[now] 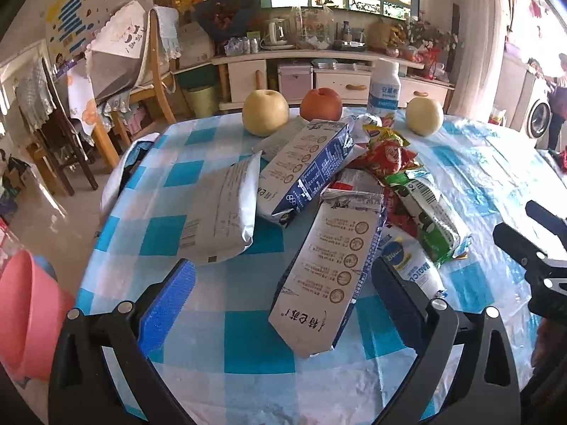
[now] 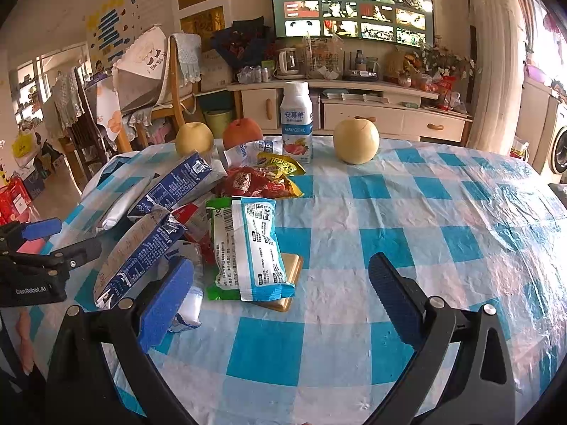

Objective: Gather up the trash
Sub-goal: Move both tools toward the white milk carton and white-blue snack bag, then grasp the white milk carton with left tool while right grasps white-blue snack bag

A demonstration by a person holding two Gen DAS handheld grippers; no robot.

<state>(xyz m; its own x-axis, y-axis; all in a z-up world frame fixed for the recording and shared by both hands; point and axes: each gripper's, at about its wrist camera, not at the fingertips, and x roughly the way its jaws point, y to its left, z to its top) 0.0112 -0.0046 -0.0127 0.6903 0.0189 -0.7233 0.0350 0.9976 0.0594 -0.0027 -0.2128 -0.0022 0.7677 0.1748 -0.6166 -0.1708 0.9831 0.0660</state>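
Note:
A heap of trash lies on the blue-and-white checked table (image 1: 248, 347): a flattened milk carton (image 1: 333, 269) nearest me, a second carton (image 1: 304, 170), a silver pouch (image 1: 219, 209), red snack wrappers (image 1: 386, 159) and a green-and-white packet (image 1: 428, 209). My left gripper (image 1: 283, 283) is open, its fingers either side of the near carton, just short of it. In the right wrist view the green-and-white packet (image 2: 248, 244) lies ahead and left of my open right gripper (image 2: 281, 279), which holds nothing.
Two yellow pears (image 1: 265, 111) (image 1: 424, 116), a red apple (image 1: 320, 103) and a yogurt bottle (image 2: 297, 120) stand at the table's far edge. A pink bin (image 1: 28, 315) sits low at the left. Chairs (image 1: 141, 81) and a TV cabinet (image 1: 319, 74) lie beyond.

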